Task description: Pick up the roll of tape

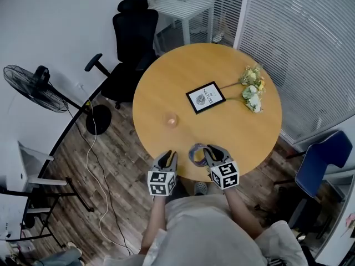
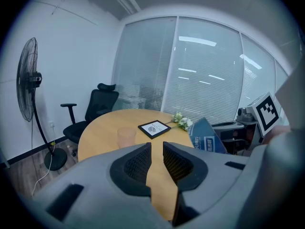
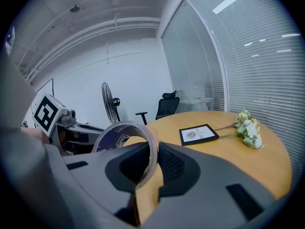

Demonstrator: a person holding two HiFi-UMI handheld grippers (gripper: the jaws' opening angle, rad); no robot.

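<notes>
At the far left a standing fan [image 1: 30, 87] is on the wood floor, and a black office chair [image 1: 132, 35] is near the far-left rim of the round desk [image 1: 161, 76]. A pale translucent cup [image 1: 171, 119] sits on the near-left part of the desk. Nearer the person, at the desk's near edge, the left tongs [image 1: 167, 155] point across the wood. The left gripper view shows their two jaws a narrow slit apart, with only bare desk between them.

Just to their right is the roll of tape [image 1: 196, 153], a grey-blue ring held on edge (its blue side bears print too small to read). The right tongs [image 1: 213, 150] are clamped on its wall, one jaw inside the ring and the other pressing from outside. In the left gripper view the roll shows against the room behind it, apparently clear of the wood.

Further right and farther across the desk a black-framed card [image 1: 205, 97] lies flat. Just beside it lies a small bunch of white and yellow flowers [image 1: 252, 88], stems towards the frame. A blue chair [image 1: 320, 160] stands off the desk at the right.
</notes>
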